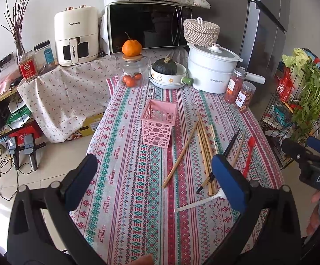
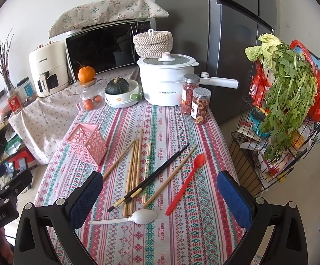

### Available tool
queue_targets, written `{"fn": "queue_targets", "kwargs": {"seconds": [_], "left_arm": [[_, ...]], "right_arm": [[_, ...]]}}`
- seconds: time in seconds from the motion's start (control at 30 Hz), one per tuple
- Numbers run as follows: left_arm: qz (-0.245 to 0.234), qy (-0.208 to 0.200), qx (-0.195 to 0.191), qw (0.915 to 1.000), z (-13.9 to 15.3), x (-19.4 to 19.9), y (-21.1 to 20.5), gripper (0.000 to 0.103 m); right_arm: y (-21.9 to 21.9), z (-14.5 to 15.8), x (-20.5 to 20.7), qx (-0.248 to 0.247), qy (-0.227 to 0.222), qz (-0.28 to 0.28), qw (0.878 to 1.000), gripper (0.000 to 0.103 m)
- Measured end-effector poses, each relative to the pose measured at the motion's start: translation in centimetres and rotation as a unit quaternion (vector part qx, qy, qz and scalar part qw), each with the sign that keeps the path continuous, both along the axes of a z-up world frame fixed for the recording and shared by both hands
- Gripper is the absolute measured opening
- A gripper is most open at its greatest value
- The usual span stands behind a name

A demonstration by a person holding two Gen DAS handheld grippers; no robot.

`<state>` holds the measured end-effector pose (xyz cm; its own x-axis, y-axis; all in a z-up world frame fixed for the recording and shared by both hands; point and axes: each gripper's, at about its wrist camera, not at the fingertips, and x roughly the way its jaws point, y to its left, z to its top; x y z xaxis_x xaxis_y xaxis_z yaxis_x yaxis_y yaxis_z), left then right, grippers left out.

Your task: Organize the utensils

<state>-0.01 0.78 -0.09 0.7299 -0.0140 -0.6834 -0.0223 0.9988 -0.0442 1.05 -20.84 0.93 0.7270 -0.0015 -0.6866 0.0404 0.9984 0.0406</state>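
Observation:
A pink perforated utensil holder [image 1: 159, 123] [image 2: 87, 143] stands upright on the patterned tablecloth. To its right lie several bamboo chopsticks [image 1: 204, 148] [image 2: 134, 165], a black chopstick pair [image 1: 230, 143] [image 2: 160, 170], a red spoon [image 1: 249, 154] [image 2: 187, 182] and a white plastic spoon [image 1: 200, 203] [image 2: 133, 218]. My left gripper [image 1: 154, 184] is open and empty above the near table edge. My right gripper [image 2: 160, 201] is open and empty above the utensils; it also shows at the right edge of the left wrist view [image 1: 305, 152].
At the back stand a white electric pot [image 2: 165, 81], two snack jars [image 2: 196, 101], a bowl with a dark squash [image 2: 120, 92], a glass jar topped by an orange [image 2: 89, 92], a microwave and an air fryer. A wire rack with greens [image 2: 288, 101] stands to the right.

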Motion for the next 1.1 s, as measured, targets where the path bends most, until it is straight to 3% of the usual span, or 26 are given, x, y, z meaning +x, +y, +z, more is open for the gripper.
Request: {"fn": "queue_targets", "kwargs": {"seconds": [0.27, 0.37, 0.5, 0.77, 0.87, 0.93, 1.1], "left_arm": [[-0.026, -0.011, 0.020, 0.9994, -0.5, 1.8, -1.6, 0.103], [-0.076, 0.027, 0.043, 0.9958, -1.5, 3.8, -3.3, 0.103], [-0.139, 0.089, 0.060, 0.9845, -2.8, 6.7, -6.0, 0.103], [-0.177, 0.171, 0.048, 0.9680, -4.7, 13.7, -10.6, 0.102], [-0.178, 0.205, 0.047, 0.9613, -6.5, 16.8, -11.9, 0.087], [-0.174, 0.225, 0.056, 0.9571, -8.0, 18.7, -12.5, 0.067], [-0.157, 0.270, 0.078, 0.9468, -12.0, 21.8, -13.0, 0.040]], "right_arm": [[-1.8, -0.3, 2.8, -0.003, 0.012, -0.013, 1.000, 0.103], [-3.6, -1.5, 4.9, 0.003, 0.042, -0.025, 0.999, 0.103], [-6.2, -4.0, 7.6, 0.029, 0.091, -0.052, 0.994, 0.103], [-10.4, -9.8, 11.3, 0.045, 0.200, -0.087, 0.975, 0.103], [-11.4, -11.2, 11.7, 0.049, 0.220, -0.098, 0.969, 0.103], [-12.0, -11.8, 11.9, 0.059, 0.230, -0.100, 0.966, 0.103], [-12.9, -12.3, 11.9, 0.079, 0.237, -0.102, 0.963, 0.103]]}}
